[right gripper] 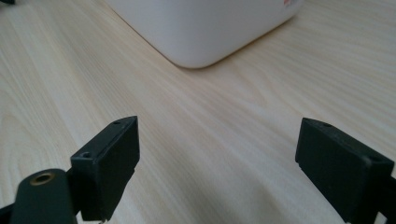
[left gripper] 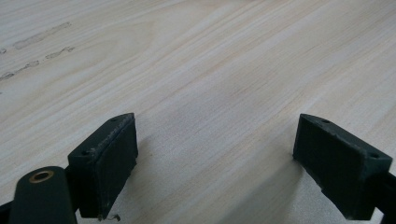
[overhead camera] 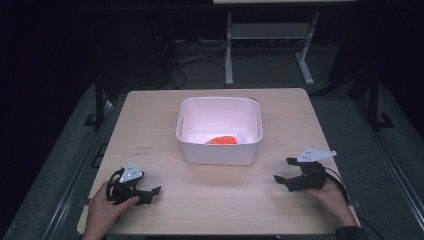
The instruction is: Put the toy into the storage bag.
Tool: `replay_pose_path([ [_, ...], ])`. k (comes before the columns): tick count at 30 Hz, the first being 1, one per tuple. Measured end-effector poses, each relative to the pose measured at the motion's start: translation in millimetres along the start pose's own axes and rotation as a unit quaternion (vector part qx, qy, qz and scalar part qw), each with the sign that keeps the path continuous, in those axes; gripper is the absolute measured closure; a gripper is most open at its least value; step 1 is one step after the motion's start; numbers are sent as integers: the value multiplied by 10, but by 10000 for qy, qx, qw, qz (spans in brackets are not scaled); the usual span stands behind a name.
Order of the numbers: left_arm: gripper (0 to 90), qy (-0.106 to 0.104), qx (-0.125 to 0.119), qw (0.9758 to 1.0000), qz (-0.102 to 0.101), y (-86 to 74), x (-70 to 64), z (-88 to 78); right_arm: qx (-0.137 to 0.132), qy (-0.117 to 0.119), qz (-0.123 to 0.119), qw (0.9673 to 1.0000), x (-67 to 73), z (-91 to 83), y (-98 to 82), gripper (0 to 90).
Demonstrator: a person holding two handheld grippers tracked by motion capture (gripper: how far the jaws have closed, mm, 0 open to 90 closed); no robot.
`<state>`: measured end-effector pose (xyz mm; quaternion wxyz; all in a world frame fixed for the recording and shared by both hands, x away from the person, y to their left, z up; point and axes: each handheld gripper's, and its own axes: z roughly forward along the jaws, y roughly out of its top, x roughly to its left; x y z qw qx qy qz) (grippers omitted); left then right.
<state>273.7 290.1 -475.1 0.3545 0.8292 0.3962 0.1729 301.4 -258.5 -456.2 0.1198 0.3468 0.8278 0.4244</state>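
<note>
**Both grippers low and empty, tub sits between and beyond them**

The white tub (overhead camera: 219, 131) stands at the middle of the bench (overhead camera: 150, 130), toward its far side, with something orange (overhead camera: 221, 140) lying on the floor of it beside a white item (overhead camera: 243, 137) I can't make out. Down at the near left, the left gripper (overhead camera: 152, 193) rests by the bench edge, jaws spread wide with nothing between them; in the left gripper view it's bare wood grain (left gripper: 210, 70) between the two black pads. Over on the near right, the right gripper (overhead camera: 283, 170) hovers just above the bench, jaws pointing inward and likewise wide apart and empty. In the right gripper view the tub's rounded near corner (right gripper: 201, 28) sits straight ahead of the jaws, near but clear of them, not touching. The tub lies closer to the right gripper than to the left.
</note>
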Motion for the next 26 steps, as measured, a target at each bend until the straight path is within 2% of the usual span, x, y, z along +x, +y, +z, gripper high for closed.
replay_pose_path([
  [9,131,5,1,10000,0,0,-1,-1,151,-328,213,9991,88,59,-219,132],
  [13,131,6,-1,10000,-3,0,-2,-1,353,-319,261,9985,123,91,-263,130],
  [15,132,6,-2,10000,-3,-1,-2,0,378,-310,262,9985,145,91,-267,128],
  [18,131,7,-1,10000,-3,0,-2,-1,400,-418,194,9981,172,97,-268,133],
  [21,132,4,-1,10000,-1,0,-2,-1,474,-562,28,9973,210,113,-264,132],
  [26,130,4,4,10000,-3,0,0,-1,468,-555,9,9974,204,115,-263,132],
])
